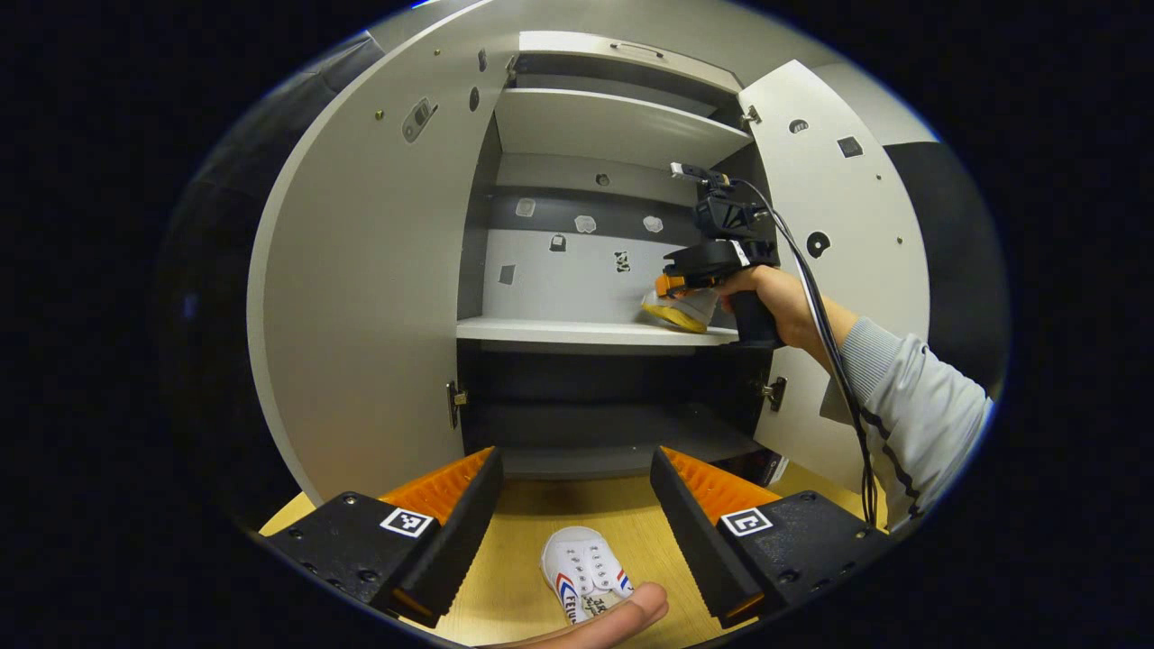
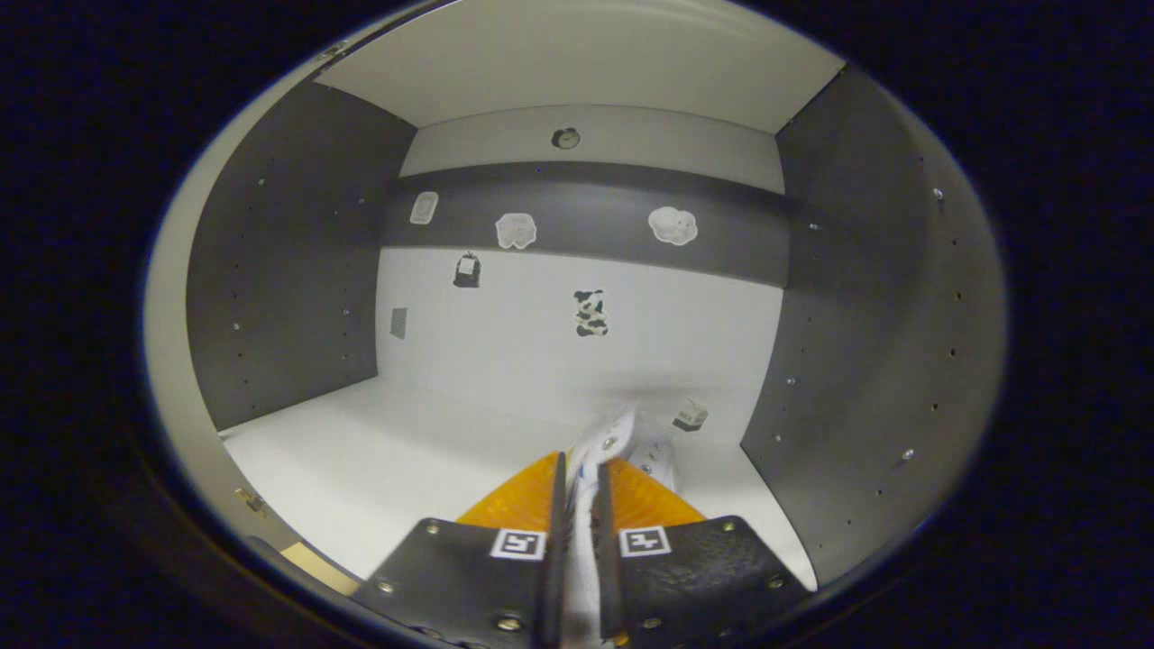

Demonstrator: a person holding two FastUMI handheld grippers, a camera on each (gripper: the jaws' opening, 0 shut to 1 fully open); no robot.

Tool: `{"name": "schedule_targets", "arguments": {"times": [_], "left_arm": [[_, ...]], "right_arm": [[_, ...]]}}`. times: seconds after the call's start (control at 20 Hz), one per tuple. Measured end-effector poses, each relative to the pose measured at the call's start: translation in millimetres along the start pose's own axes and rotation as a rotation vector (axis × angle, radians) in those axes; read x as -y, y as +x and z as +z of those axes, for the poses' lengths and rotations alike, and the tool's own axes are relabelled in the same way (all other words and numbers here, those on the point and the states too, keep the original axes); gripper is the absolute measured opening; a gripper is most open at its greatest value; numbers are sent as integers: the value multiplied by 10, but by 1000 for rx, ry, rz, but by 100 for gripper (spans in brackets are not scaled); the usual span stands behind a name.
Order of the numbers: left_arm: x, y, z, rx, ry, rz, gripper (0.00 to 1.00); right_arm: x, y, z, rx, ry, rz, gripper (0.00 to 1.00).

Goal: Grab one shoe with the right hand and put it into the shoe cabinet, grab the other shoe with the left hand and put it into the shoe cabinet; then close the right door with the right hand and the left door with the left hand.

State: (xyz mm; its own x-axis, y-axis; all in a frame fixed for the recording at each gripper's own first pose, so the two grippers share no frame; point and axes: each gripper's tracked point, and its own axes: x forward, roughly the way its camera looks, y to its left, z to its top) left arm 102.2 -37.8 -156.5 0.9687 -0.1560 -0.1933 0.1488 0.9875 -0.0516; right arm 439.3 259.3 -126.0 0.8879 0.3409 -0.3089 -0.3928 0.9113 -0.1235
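A white shoe [image 1: 584, 568] with red and blue stripes lies on the wooden floor between the fingers of my left gripper [image 1: 577, 478], which stands open above it. The shoe cabinet [image 1: 595, 333] is ahead, both doors swung wide. In the left gripper view a hand holds my right gripper [image 1: 672, 290] at the right end of the middle shelf, carrying the other white shoe [image 1: 685, 309] with a yellow sole. In the right gripper view my right gripper [image 2: 578, 469] is shut on that shoe [image 2: 622, 442], just above the white shelf [image 2: 361, 451] near the right wall.
The left door [image 1: 361, 270] and the right door [image 1: 838, 243] stand open on either side of the cabinet. An upper shelf [image 1: 613, 126] and a dark lower compartment [image 1: 604, 406] flank the middle shelf. A fingertip [image 1: 622, 617] shows at the bottom edge by the shoe on the floor.
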Motion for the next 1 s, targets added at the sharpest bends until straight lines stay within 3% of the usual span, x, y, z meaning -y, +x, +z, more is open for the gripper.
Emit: {"name": "schedule_targets", "arguments": {"times": [0.15,0.3,0.55,0.8,1.0], "left_arm": [[21,6,-22,-22,-3,0,100],[-14,0,-39,-23,22,12,100],[-122,5,-220,-58,8,17,100],[-286,-36,-587,-135,-10,51,100],[-299,-68,-1026,-238,-10,49,100]], "right_arm": [[39,-249,175,53,38,-39,98],[-42,-796,324,114,7,-65,98],[-231,-2181,371,262,2,-76,98],[-244,-3452,188,367,8,-140,98],[-355,-4230,-110,380,27,-153,98]]}}
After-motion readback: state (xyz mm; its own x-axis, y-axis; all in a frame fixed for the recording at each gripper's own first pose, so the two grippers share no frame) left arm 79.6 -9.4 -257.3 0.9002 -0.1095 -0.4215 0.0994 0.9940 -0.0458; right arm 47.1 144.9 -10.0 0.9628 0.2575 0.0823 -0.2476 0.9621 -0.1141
